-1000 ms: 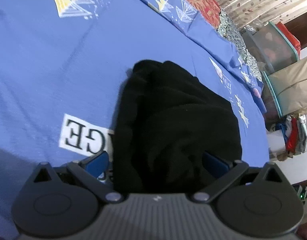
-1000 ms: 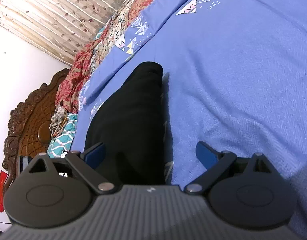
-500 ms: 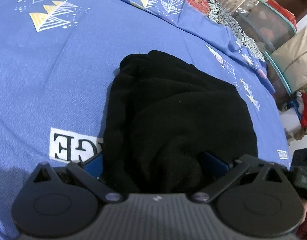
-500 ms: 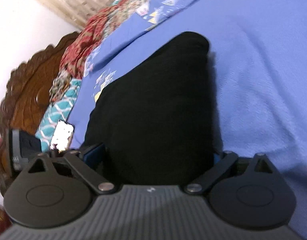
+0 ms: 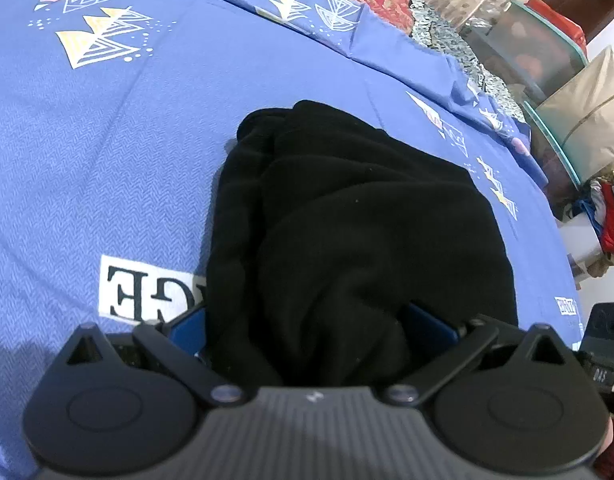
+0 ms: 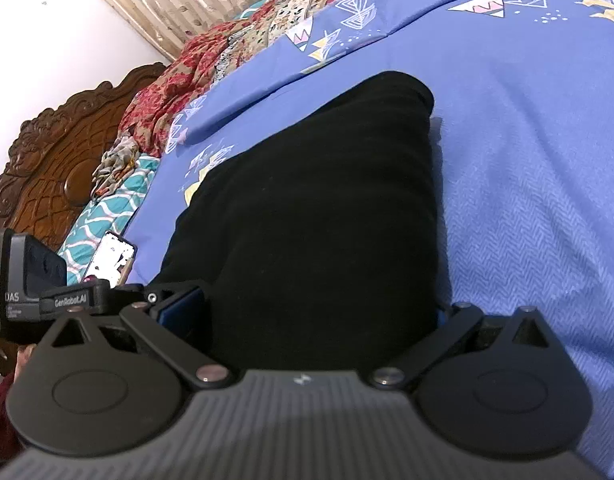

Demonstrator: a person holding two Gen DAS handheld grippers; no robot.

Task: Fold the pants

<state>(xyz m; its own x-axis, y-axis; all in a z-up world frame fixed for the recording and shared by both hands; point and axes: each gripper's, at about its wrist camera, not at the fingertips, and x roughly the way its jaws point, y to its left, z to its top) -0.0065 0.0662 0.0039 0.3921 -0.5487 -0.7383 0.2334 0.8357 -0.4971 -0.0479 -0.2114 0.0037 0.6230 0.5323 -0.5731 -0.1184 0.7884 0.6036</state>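
On the bed's blue sheet (image 5: pixel 139 152), printed with yellow and white triangles, a white patch with black letters (image 5: pixel 147 292) lies at the left, its right end tucked under the black pants (image 5: pixel 347 216). The pants lie bunched in a thick, folded heap on the sheet, running away from both cameras. The left tongs (image 5: pixel 313 328) are spread wide, a blue pad (image 5: pixel 187 326) on each side of the near end of the heap; the cloth fills the gap between them, though whether the pads actually press it is hard to tell. Further right, past the edge of the bed, a clear storage box with a teal rim (image 5: pixel 539 52) holds reddish things seen dimly through its wall, and a beige bag (image 5: pixel 587 116) stands just beside it above a pile of coloured clothes (image 5: pixel 607 216).

In the right wrist view, a carved wooden headboard (image 6: pixel 43 152) stands at the left, with a lit phone (image 6: pixel 111 258) on a teal patterned cloth (image 6: pixel 107 208) near it. The right tongs (image 6: pixel 319 312) are likewise spread wide around the near end of the pants (image 6: pixel 323 208), not clamped
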